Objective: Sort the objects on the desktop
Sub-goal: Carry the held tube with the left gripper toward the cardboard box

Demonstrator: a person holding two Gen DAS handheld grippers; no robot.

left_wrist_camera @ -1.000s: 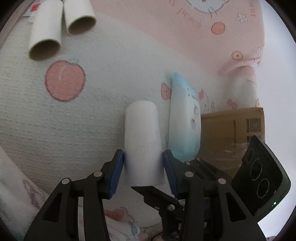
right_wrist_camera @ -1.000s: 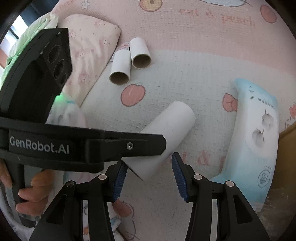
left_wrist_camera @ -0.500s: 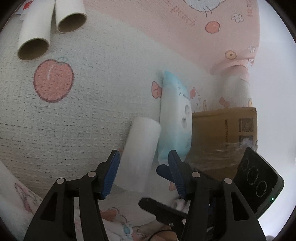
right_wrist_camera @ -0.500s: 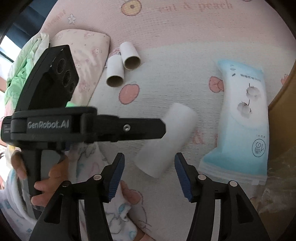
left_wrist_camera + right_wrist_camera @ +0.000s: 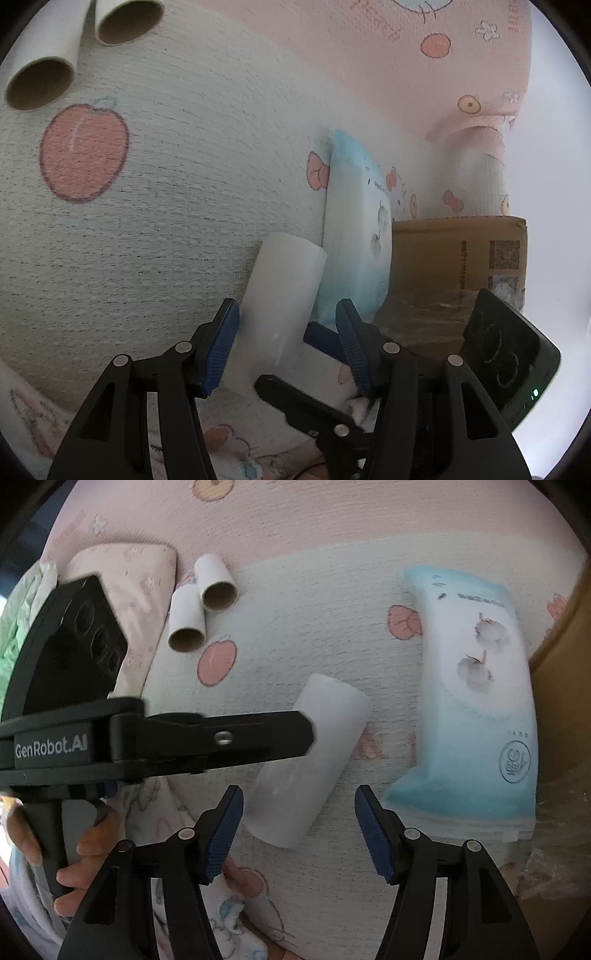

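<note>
Released a second ago, the white roll [image 5: 310, 764] now lies on the blanket [image 5: 295, 602] beside the wipes pack [image 5: 476, 701]. Left gripper [image 5: 288, 347] and right gripper [image 5: 299, 830] both stand apart around it, likely for a handover.

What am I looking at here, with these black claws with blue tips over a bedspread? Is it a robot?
No robot: a person holds a hand-held gripper in each hand, each carrying a wide-angle camera that looks along its two fingers. One picture comes from the left hand-held gripper, the other from the right hand-held gripper. The big black tool marked GenRobot.AI in the right view is the left one, seen from the side, with the person's hand around its handle.

On the peach-print blanket lie a white paper roll, a blue-and-white tissue pack and two cardboard tubes. A cardboard box sits beside the pack.

Both grippers are open and hold nothing; the roll lies between the left one's fingers.
</note>
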